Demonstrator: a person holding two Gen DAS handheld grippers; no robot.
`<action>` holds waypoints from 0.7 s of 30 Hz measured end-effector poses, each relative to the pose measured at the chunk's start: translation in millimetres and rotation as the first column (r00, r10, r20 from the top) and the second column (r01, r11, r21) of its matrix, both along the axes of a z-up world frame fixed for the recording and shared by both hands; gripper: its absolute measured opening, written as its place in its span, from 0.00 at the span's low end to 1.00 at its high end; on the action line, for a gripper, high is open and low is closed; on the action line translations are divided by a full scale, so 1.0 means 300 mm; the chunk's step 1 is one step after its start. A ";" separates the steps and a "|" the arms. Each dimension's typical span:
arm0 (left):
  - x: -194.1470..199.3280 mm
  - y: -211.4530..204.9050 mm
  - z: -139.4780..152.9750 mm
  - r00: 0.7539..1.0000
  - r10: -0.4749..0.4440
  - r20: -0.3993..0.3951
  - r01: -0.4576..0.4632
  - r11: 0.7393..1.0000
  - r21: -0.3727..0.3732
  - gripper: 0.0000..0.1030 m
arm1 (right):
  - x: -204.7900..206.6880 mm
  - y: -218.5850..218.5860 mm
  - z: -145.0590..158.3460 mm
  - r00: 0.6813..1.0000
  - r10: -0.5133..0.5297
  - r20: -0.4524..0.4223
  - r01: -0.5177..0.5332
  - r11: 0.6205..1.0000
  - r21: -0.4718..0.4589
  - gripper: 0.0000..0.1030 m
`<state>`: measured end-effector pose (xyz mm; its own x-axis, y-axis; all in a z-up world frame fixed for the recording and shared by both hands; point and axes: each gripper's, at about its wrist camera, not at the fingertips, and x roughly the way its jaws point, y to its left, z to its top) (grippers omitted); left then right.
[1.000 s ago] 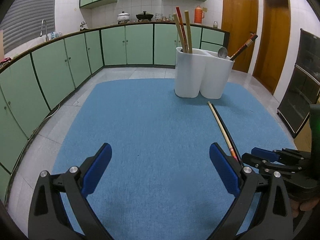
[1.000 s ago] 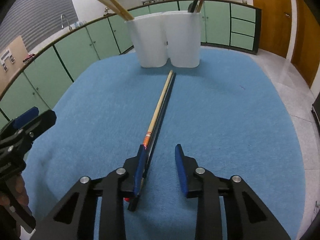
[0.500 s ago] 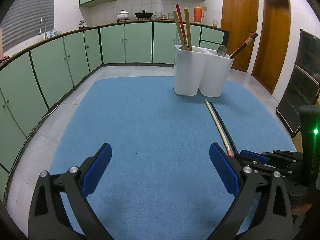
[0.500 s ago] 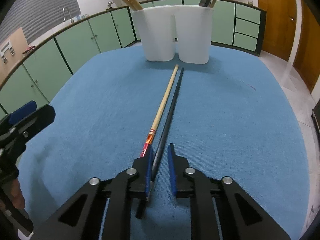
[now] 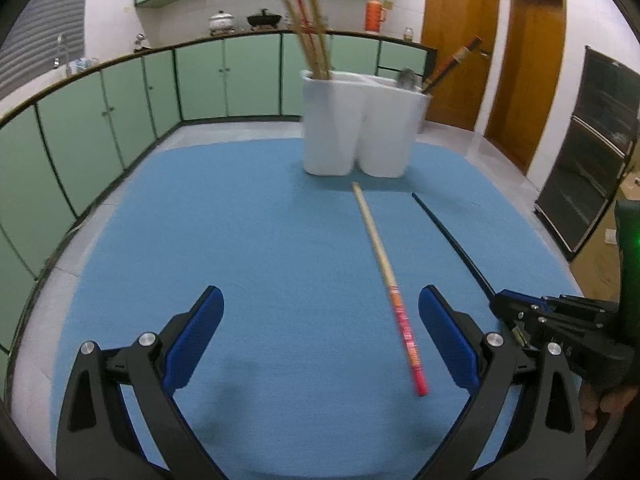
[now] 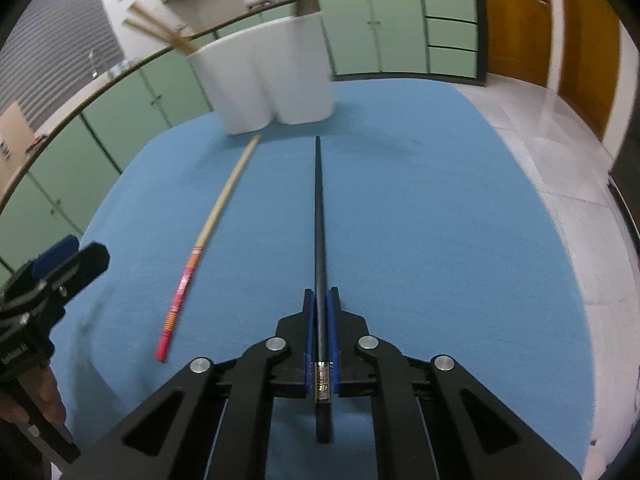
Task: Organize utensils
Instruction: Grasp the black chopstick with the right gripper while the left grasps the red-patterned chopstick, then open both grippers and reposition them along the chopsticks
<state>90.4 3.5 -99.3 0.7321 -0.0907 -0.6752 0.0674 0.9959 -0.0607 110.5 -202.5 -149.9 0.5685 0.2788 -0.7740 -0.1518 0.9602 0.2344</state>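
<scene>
My right gripper point(image 6: 321, 300) is shut on a black chopstick point(image 6: 319, 216) near its thick end; the stick points forward toward the white two-part utensil holder point(image 6: 264, 84). The black chopstick point(image 5: 448, 236) and right gripper point(image 5: 504, 308) also show in the left wrist view. A wooden chopstick with a red end point(image 5: 386, 276) lies on the blue mat, also seen in the right wrist view point(image 6: 208, 232). My left gripper point(image 5: 320, 336) is open and empty, low over the mat, with the red end just inside its right finger. The holder point(image 5: 360, 124) contains wooden chopsticks, a spoon and dark chopsticks.
The blue mat point(image 5: 240, 240) covers the table. Green kitchen cabinets point(image 5: 120, 120) run behind on the left. Wooden doors point(image 5: 532, 72) and a dark oven unit point(image 5: 592, 152) stand on the right. Tiled floor lies beyond the table edges.
My right gripper shut on the black chopstick and swung it away from the wooden one, which now lies apart. The left gripper moved right, closer to the wooden chopstick's red end.
</scene>
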 end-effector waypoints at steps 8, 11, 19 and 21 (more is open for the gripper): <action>0.068 -0.124 -0.088 0.992 -0.061 -0.107 0.058 0.998 -0.029 0.69 | 0.002 -0.133 -0.009 0.999 -0.051 -0.005 0.051 0.997 0.053 0.06; 0.092 -0.154 -0.119 0.987 -0.073 -0.144 0.069 0.997 -0.032 0.56 | 0.004 -0.142 -0.013 0.999 -0.048 -0.003 0.048 0.997 0.060 0.06; 0.099 -0.170 -0.130 0.985 -0.042 -0.166 0.043 0.999 0.004 0.14 | -0.005 -0.119 -0.007 0.999 -0.040 0.003 0.039 0.997 0.066 0.06; 0.097 -0.159 -0.126 0.985 -0.034 -0.170 0.036 0.999 0.008 0.06 | -0.012 -0.116 -0.007 0.999 -0.034 0.002 0.033 0.997 0.069 0.06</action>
